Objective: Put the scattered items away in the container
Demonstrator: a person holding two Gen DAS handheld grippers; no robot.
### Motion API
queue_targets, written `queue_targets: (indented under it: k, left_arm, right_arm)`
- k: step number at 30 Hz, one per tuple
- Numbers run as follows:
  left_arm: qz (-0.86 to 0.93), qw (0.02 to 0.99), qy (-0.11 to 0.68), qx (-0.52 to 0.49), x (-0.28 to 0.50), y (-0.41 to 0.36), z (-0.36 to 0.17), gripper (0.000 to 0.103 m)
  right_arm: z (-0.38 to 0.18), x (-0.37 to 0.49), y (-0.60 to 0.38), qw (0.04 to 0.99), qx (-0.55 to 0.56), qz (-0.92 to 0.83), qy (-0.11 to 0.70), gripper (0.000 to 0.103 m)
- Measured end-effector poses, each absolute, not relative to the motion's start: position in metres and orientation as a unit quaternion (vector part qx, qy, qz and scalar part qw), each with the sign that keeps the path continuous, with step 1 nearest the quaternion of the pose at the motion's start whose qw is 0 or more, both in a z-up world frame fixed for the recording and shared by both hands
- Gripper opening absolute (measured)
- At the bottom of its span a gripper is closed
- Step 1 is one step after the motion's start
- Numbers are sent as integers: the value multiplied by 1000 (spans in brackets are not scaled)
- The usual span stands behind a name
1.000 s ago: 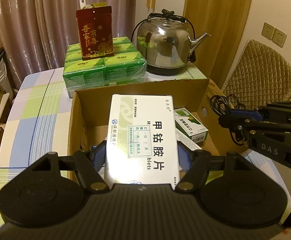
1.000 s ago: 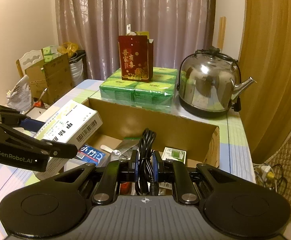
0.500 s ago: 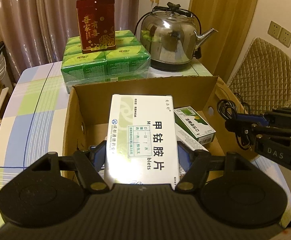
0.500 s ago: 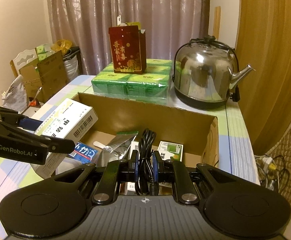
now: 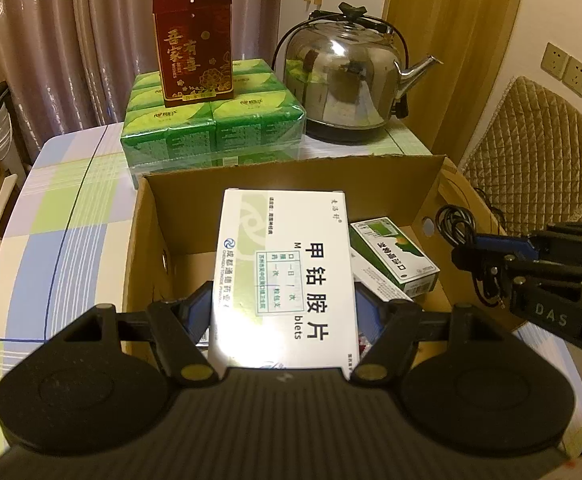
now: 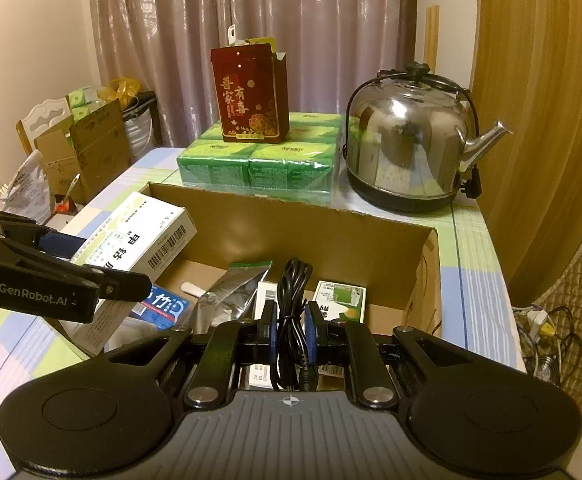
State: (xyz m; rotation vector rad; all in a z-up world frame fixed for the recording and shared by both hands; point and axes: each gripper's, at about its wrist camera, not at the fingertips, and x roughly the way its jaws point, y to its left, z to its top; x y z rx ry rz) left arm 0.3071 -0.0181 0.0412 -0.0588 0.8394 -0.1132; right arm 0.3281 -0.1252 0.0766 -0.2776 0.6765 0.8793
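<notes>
My left gripper (image 5: 285, 308) is shut on a white medicine box (image 5: 287, 272) and holds it over the open cardboard box (image 5: 291, 178). The same white box (image 6: 139, 236) shows at the left in the right wrist view, over the carton's left side (image 6: 291, 224). My right gripper (image 6: 291, 320) is shut on a coiled black cable (image 6: 291, 292) above the carton's near right part; the cable also shows in the left wrist view (image 5: 457, 220). Inside the carton lie a green and white box (image 5: 395, 256), a silver pouch (image 6: 231, 292) and a blue packet (image 6: 163, 306).
Behind the carton stand green tissue packs (image 5: 211, 128) with a red gift box (image 5: 193, 46) on top, and a steel kettle (image 5: 347, 88). The checked tablecloth (image 5: 63, 216) lies to the left. A padded chair (image 5: 539, 152) stands at the right.
Both grippers have moved forward over the carton with their loads; the carton and the items behind look closer and lower. Both grips are unchanged.
</notes>
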Motion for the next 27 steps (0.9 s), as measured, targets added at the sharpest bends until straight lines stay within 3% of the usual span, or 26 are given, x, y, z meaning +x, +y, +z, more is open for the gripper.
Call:
queue_targets:
  k: [27]
  left_arm:
    - [-51,911,408,-32,314,-12,37,67]
  right_arm:
    - [76,331,-114,841,-135,417,319,11]
